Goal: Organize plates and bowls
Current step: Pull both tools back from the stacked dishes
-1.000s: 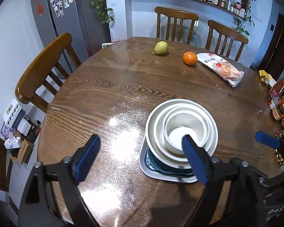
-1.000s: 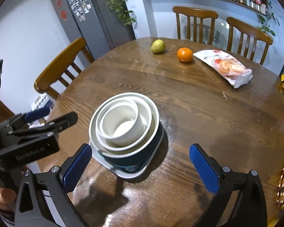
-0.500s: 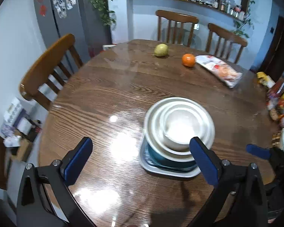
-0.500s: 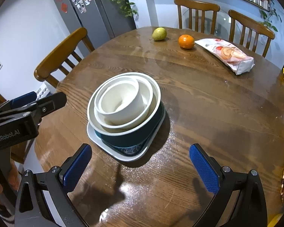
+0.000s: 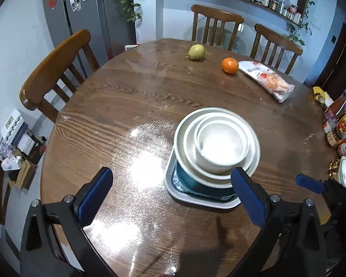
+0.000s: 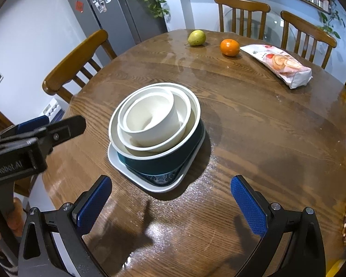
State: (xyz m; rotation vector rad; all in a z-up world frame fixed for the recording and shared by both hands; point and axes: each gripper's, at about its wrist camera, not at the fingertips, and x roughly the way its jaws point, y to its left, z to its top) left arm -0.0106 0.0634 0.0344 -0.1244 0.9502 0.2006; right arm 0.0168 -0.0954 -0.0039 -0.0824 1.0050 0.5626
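Round wooden table [image 5: 131, 106] bearing a nested stack of dishes. Lowest is a white square plate [image 6: 120, 161]; on it a teal plate [image 6: 160, 179], of which only the patterned edge shows; on that a teal bowl [image 6: 159, 161] with a white interior; inside it a middle white bowl [image 6: 184, 108], and inside that a small white bowl [image 6: 154, 124], tilted and leaning toward the left side of its holder.

Left gripper [image 5: 173, 196]: fingers spread wide, holding nothing, raised over the near table edge. The stack lies ahead and right of centre; the right finger [image 5: 246, 196] overlaps the near right corner of the white plate in the left wrist view, though contact cannot be told. The left finger [image 5: 94, 196] is well apart from the stack.

Right gripper [image 6: 170, 203]: fingers spread wide, empty. The stack sits ahead, between the lines of the two fingers and nearer the left one, clear of both.

At the far side lie a pear [image 5: 196, 51], an orange [image 5: 230, 65] and a snack bag [image 5: 267, 80], well apart from the stack
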